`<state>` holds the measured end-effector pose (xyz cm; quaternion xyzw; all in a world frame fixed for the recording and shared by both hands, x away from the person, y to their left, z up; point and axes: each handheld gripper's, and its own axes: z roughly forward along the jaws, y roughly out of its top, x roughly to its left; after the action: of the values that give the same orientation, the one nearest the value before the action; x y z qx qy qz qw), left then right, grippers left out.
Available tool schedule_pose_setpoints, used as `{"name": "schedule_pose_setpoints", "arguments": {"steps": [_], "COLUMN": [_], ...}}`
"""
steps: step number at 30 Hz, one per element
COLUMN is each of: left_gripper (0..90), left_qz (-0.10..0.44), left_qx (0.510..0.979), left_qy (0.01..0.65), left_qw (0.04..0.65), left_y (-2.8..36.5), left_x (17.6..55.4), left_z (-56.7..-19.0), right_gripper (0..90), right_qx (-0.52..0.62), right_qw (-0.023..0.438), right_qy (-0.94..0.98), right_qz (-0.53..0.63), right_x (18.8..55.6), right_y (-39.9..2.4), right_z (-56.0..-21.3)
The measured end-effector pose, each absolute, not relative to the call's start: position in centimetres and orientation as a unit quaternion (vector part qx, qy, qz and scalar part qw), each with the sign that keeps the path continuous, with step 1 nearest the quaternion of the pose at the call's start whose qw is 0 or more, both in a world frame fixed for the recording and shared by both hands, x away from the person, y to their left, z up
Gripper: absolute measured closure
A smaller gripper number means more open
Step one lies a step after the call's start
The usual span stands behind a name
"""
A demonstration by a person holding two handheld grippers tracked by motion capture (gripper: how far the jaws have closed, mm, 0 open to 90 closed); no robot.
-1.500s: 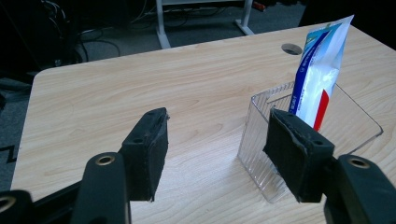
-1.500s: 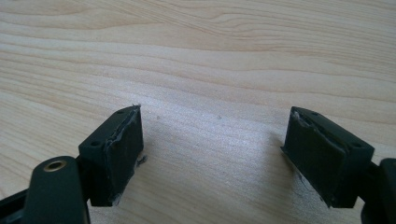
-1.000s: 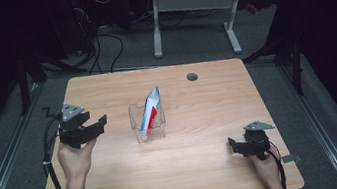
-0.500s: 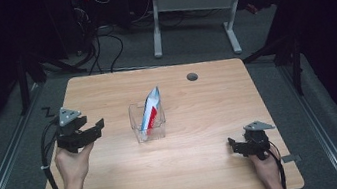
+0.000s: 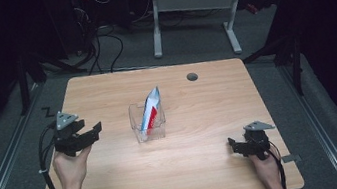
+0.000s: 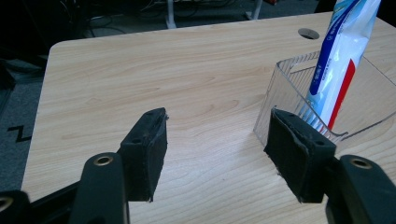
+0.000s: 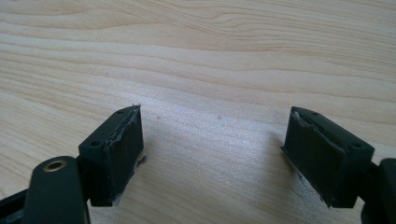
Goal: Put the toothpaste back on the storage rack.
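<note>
A light wooden tabletop (image 5: 208, 169) fills the middle of the high view, with a small round cable hole (image 5: 192, 77) near its far edge and a grey floor around it. At the centre stands a clear plastic container (image 5: 136, 124), open at the top; in the left gripper view its near corner lies just beyond the left tool's right-hand jaw. A toothpaste tube (image 5: 152, 111), white with blue and red print, leans upright inside the container, its upper end rising above the rim and tilted toward the far right. The left tool (image 5: 92, 132) is held in a hand above the tabletop's left edge, pointing toward the container but apart from it; its jaws stand wide apart with nothing between them. The right tool (image 5: 231, 146) sits low at the near right corner, well apart from the container; its jaws are likewise spread, with bare wood between them.
</note>
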<state>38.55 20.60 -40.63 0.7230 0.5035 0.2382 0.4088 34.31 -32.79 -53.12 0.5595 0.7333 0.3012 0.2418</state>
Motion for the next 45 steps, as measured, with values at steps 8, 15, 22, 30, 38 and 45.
{"name": "schedule_pose_setpoints", "arguments": {"steps": [8, 15, 22, 30, 38, 45], "left_gripper": [38.4, 38.4, 38.4, 38.4, 38.4, 38.3], "left_qz": [0.227, 0.222, 0.217, 0.207, 0.199, 0.192], "left_qx": [0.722, 0.721, 0.719, 0.717, 0.721, 0.723], "left_qy": [0.505, 0.510, 0.515, 0.523, 0.526, 0.527], "left_qw": [0.414, 0.413, 0.413, 0.412, 0.405, 0.403], "left_y": [20.7, 20.9, 21.2, 21.3, 21.1, 20.9], "left_x": [38.4, 38.3, 38.2, 38.1, 38.1, 38.1], "left_z": [-41.2, -41.7, -42.4, -43.7, -44.7, -45.5], "right_gripper": [19.5, 19.5, 19.5, 19.5, 19.5, 19.5], "right_qx": [0.559, 0.559, 0.559, 0.560, 0.560, 0.559], "right_qw": [0.242, 0.242, 0.242, 0.242, 0.242, 0.242], "right_qy": [0.734, 0.733, 0.734, 0.733, 0.733, 0.733], "right_qz": [0.301, 0.301, 0.301, 0.301, 0.301, 0.301], "right_x": [34.3, 34.3, 34.3, 34.3, 34.3, 34.3], "right_y": [-32.8, -32.8, -32.8, -32.8, -32.8, -32.8], "right_z": [-53.1, -53.1, -53.1, -53.1, -53.1, -53.1]}}
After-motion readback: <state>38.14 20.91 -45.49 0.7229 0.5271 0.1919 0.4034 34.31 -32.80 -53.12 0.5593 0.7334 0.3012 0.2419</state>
